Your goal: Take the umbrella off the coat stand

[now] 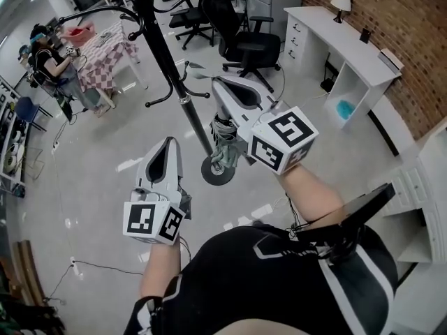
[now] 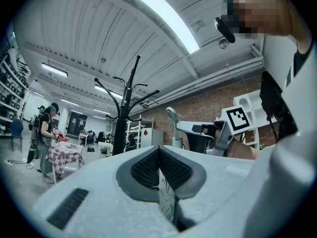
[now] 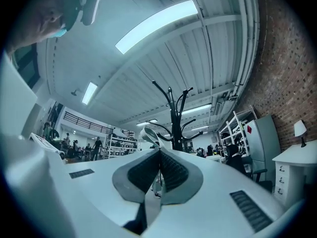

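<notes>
Hanging by its strap (image 3: 147, 133) from the shut right gripper (image 1: 222, 88), the umbrella (image 1: 224, 145) is held just beside the coat stand (image 1: 164, 47), likely to clear its hooks, while the left gripper (image 1: 166, 145) is closed on nothing.

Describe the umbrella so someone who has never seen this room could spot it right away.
Find the black coat stand on the pale floor. Close beside its pole, under the right gripper, is the umbrella. It is a folded grey bundle with a pale hooked handle, unlike the stand's bare black hooks.
</notes>
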